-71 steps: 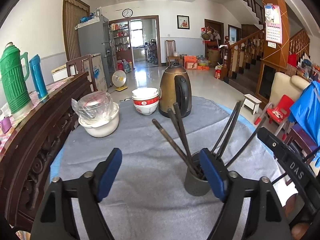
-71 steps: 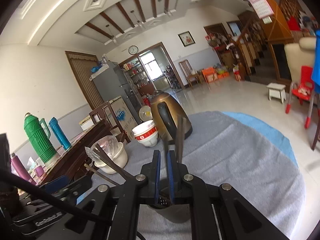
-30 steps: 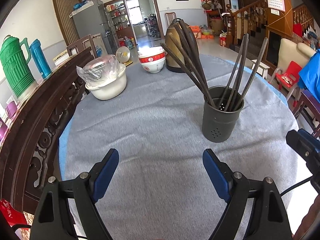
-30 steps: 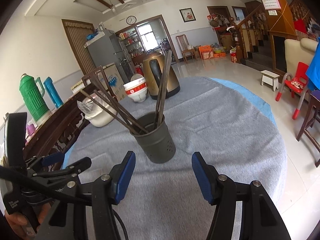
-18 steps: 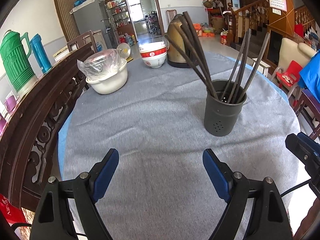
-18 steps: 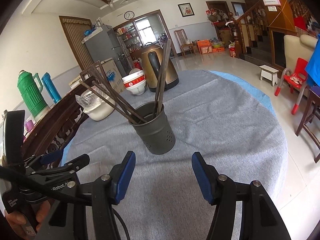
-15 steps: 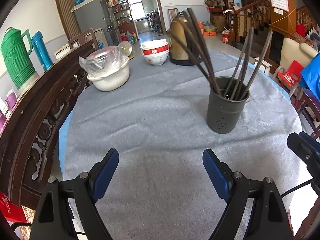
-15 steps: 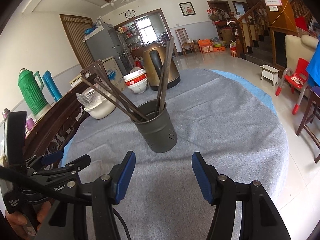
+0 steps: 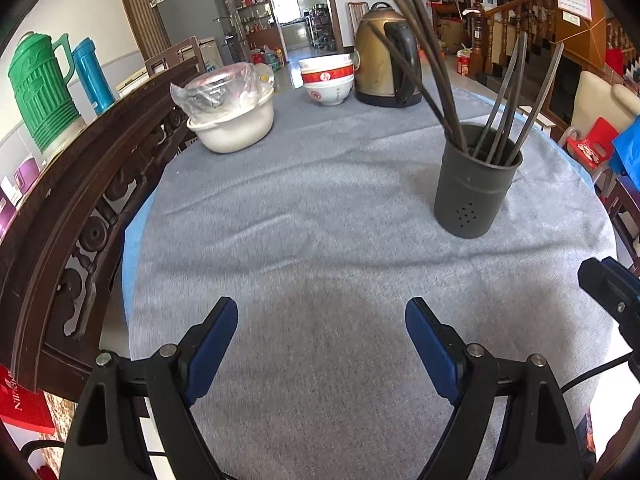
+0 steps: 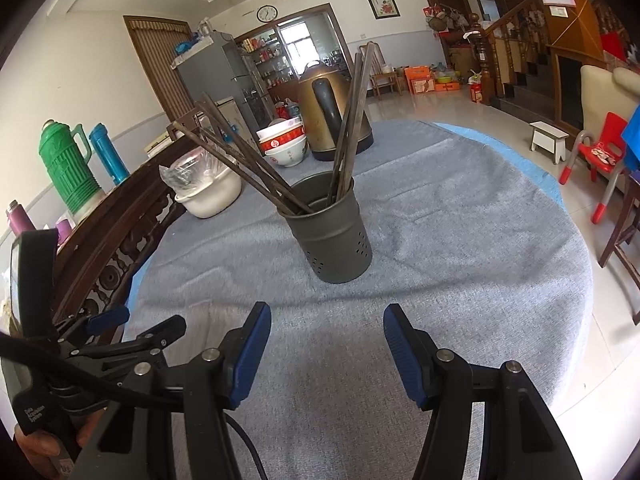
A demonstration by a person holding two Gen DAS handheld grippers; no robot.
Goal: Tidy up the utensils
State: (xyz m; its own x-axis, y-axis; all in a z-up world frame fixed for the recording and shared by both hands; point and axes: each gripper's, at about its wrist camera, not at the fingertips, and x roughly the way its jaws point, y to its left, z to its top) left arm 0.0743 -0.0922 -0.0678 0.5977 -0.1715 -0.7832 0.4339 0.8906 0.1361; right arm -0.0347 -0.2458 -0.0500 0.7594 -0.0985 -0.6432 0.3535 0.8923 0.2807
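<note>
A dark grey utensil holder (image 9: pixel 474 192) (image 10: pixel 332 236) stands upright on the grey tablecloth (image 9: pixel 320 220), with several dark chopsticks (image 9: pixel 424 64) (image 10: pixel 248 172) leaning out of it. My left gripper (image 9: pixel 322 320) hovers open over bare cloth, near the table's front edge and well short of the holder, which sits ahead to its right. My right gripper (image 10: pixel 326 326) is open too, empty, with the holder straight ahead and a short way off. The left gripper (image 10: pixel 108 318) also shows at the right wrist view's lower left, with a hand under it.
At the table's far side stand a brass kettle (image 9: pixel 386 60), stacked red-and-white bowls (image 9: pixel 327 80) and a white bowl with a plastic-wrapped dish (image 9: pixel 230 118). A carved dark wooden rail (image 9: pixel 76 184) runs along the left, with green and blue flasks (image 9: pixel 40 92) behind it. Chairs stand at right.
Both grippers have drawn back and sunk a little, so the holder sits a bit farther off. Long before, the right gripper was shut over the holder; it has since opened.
</note>
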